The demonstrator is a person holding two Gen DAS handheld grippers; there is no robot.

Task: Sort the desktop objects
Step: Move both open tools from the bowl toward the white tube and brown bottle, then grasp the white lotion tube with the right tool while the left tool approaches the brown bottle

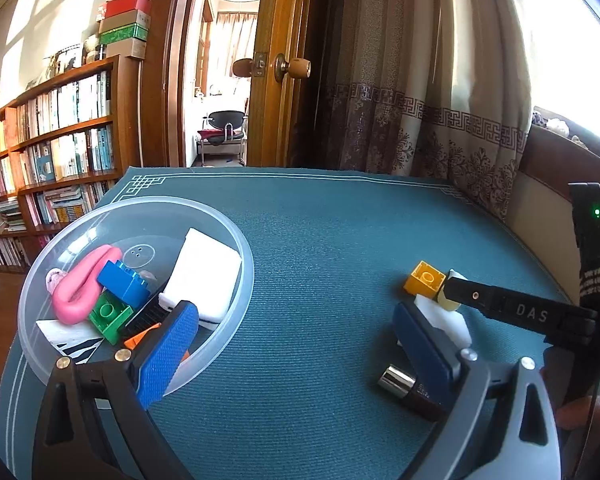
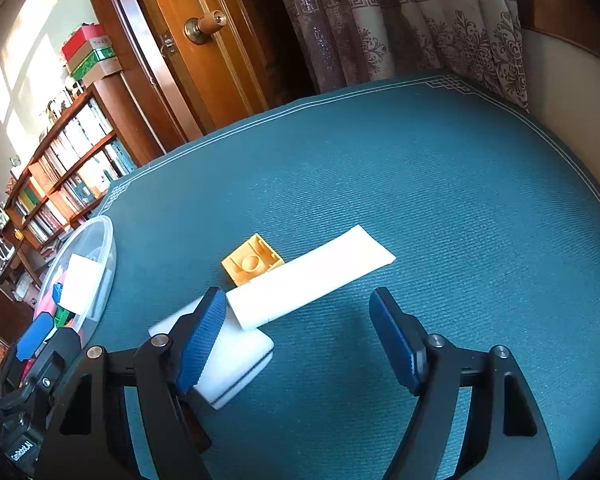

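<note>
A clear plastic bowl [image 1: 236, 280] on the left holds a pink piece [image 1: 80, 288], a blue brick [image 1: 126, 282], a green brick [image 1: 110, 316] and a white block [image 1: 204, 276]. My left gripper [image 1: 296, 340] stands open beside it, its left finger over the bowl's rim. To the right lie a yellow brick [image 1: 424, 282], a white eraser-like block [image 1: 452, 324] and a silver-capped dark cylinder [image 1: 412, 390]. My right gripper [image 2: 300, 340] is open above the mat. A white tube [image 2: 312, 276] lies just ahead of it, with the yellow brick [image 2: 252, 264] behind and the white block [image 2: 240, 360] under its left finger.
A teal mat [image 1: 320, 240] covers the table. Behind it are a curtain [image 1: 440, 100], an open wooden door [image 1: 280, 68] and bookshelves [image 1: 60, 140] on the left. A cushioned backrest [image 2: 572, 92] borders the right side. The bowl [image 2: 88, 272] sits at the mat's left edge.
</note>
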